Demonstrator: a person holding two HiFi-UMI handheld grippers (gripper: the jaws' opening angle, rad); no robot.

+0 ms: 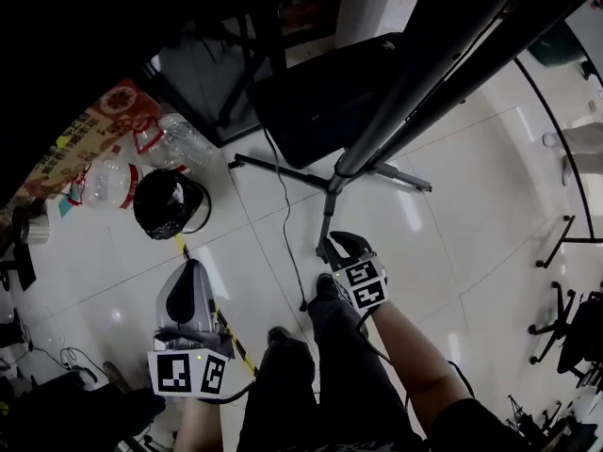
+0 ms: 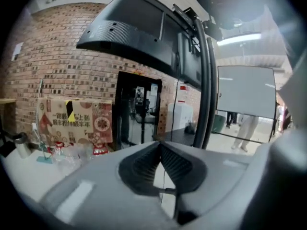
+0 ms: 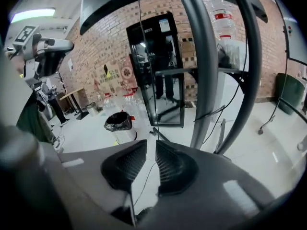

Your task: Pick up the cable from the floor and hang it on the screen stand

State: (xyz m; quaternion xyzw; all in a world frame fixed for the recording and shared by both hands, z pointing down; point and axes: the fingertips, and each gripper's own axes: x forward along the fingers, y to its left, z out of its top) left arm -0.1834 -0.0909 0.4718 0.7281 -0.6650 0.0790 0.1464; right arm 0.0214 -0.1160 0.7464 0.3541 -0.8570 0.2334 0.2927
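Observation:
The thin black cable [image 1: 285, 224] lies on the pale tiled floor and runs from under the screen [image 1: 320, 102] toward my legs. Through the right jaws' gap the cable [image 3: 144, 176] shows on the floor behind them. The screen stand [image 1: 396, 92] rises on two dark poles from spread feet. My right gripper [image 1: 339, 245] hovers by the stand's base; its jaws [image 3: 151, 145] stand a narrow gap apart, nothing pressed between them. My left gripper [image 1: 193, 266] is held lower left, and its tips [image 2: 159, 145] meet, empty. It faces the stand [image 2: 204, 95] and screen [image 2: 134, 32].
A bin lined with a black bag [image 1: 168, 203] stands left of the stand, with large water bottles [image 1: 113, 182] and a printed box behind it. Yellow-black tape [image 1: 226, 328] crosses the floor. Chair bases [image 1: 565, 243] sit at the right. My dark trouser legs [image 1: 311, 375] fill the lower middle.

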